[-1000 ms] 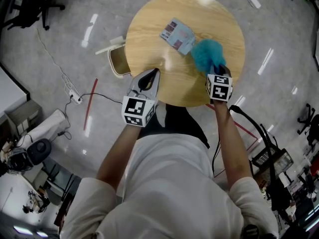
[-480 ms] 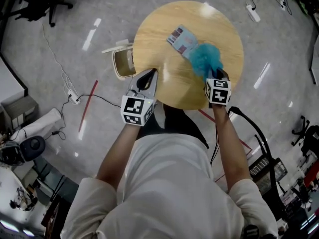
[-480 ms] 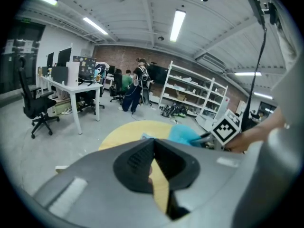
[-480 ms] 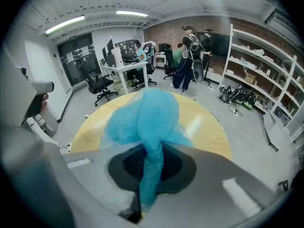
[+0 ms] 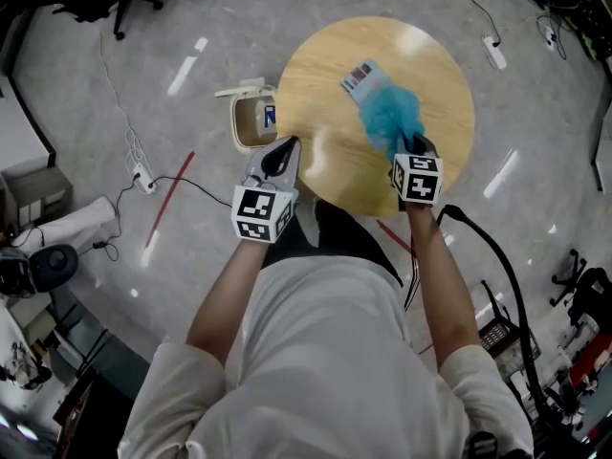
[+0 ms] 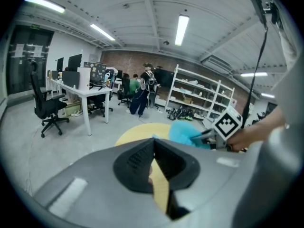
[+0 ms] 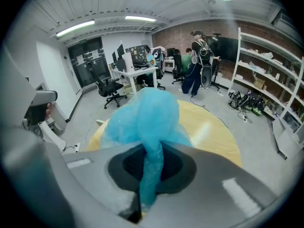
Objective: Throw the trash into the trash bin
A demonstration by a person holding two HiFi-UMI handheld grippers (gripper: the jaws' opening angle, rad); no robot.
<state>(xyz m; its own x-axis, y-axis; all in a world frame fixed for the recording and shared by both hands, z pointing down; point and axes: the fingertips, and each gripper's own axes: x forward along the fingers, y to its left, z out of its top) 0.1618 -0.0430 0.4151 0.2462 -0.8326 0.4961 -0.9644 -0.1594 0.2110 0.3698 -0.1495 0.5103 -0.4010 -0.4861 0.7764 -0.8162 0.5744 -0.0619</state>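
My right gripper (image 5: pixel 413 147) is shut on a fluffy blue bundle of trash (image 5: pixel 392 113), held over the round wooden table (image 5: pixel 430 75). In the right gripper view the blue trash (image 7: pixel 142 118) bulges out ahead of the right gripper (image 7: pixel 152 148), a twisted strand of it pinched between the jaws. The trash bin (image 5: pixel 253 120), beige with its white lid swung open, stands on the floor against the table's left edge. My left gripper (image 5: pixel 277 156) hovers at the table's near-left rim, beside the bin, shut with nothing in it. The left gripper view has the left gripper (image 6: pixel 153 144) and the blue trash (image 6: pixel 183 132).
A printed packet (image 5: pixel 361 76) lies on the table beyond the blue trash. A power strip with cables (image 5: pixel 143 175) and a red strip (image 5: pixel 167 199) lie on the floor at left, a black cable (image 5: pixel 497 256) at right. Desks, office chairs, shelves and standing people fill the background.
Both grippers have risen, the right one carrying the blue trash up off the table. The trash bin, half hidden at first, now shows fully at the table's left.
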